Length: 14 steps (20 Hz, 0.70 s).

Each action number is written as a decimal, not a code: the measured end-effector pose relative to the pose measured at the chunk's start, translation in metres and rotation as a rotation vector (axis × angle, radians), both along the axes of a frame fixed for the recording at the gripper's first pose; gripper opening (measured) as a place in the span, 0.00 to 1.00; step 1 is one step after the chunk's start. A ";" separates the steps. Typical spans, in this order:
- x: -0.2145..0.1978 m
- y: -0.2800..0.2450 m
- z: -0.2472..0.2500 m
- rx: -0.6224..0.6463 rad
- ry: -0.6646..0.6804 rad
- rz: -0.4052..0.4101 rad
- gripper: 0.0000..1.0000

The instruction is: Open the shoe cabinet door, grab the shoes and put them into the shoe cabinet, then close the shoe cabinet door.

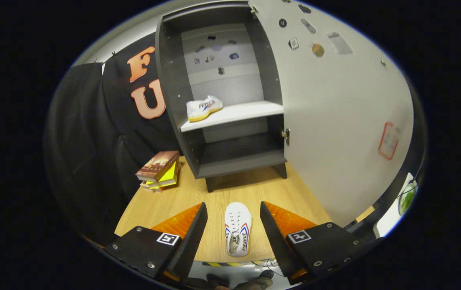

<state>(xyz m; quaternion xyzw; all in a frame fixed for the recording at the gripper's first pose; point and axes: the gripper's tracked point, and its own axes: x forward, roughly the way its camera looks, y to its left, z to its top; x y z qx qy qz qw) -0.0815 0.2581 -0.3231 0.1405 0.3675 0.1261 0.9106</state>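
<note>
A: Where does the job stand?

B: The shoe cabinet (230, 100) stands on the table (166, 201) with its door (343, 121) swung wide open to the right, so the opening step looks finished. 1 shoe (203, 108) already sits on the white shelf (246, 112), toward its left end, resting on its sole

A: And the other one?

B: The 2nd shoe (237, 228) lies on the table in front of the cabinet, near the table's front edge, sole down, its opening toward the camera and its toe toward the cabinet

A: What is the claw (233, 225) doing?

B: Its fingers are spread apart, 1 on each side of that shoe, with a gap on both sides. Neither finger touches it, so nothing is gripped

A: So which step is this?

B: I judge it to be the grab of the 2nd shoe. The next move calls for settling the fingers level with the shoe's sides and pressing them together on it, then lifting it clear of the table and carrying it forward to the shelf or the dark compartment below. The stack of books (158, 170) left of the cabinet is well out of the way. The door still has to be shut afterwards
</note>
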 end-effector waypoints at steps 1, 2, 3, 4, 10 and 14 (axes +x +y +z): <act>-0.004 0.009 -0.020 -0.002 0.025 0.020 0.83; -0.007 0.018 -0.035 -0.007 0.044 0.040 0.83; -0.010 0.028 -0.050 -0.011 0.060 0.059 0.84; -0.012 0.038 -0.064 -0.017 0.079 0.082 0.84; -0.029 0.082 -0.134 -0.055 0.215 0.193 0.81; -0.039 0.097 -0.172 -0.080 0.274 0.229 0.71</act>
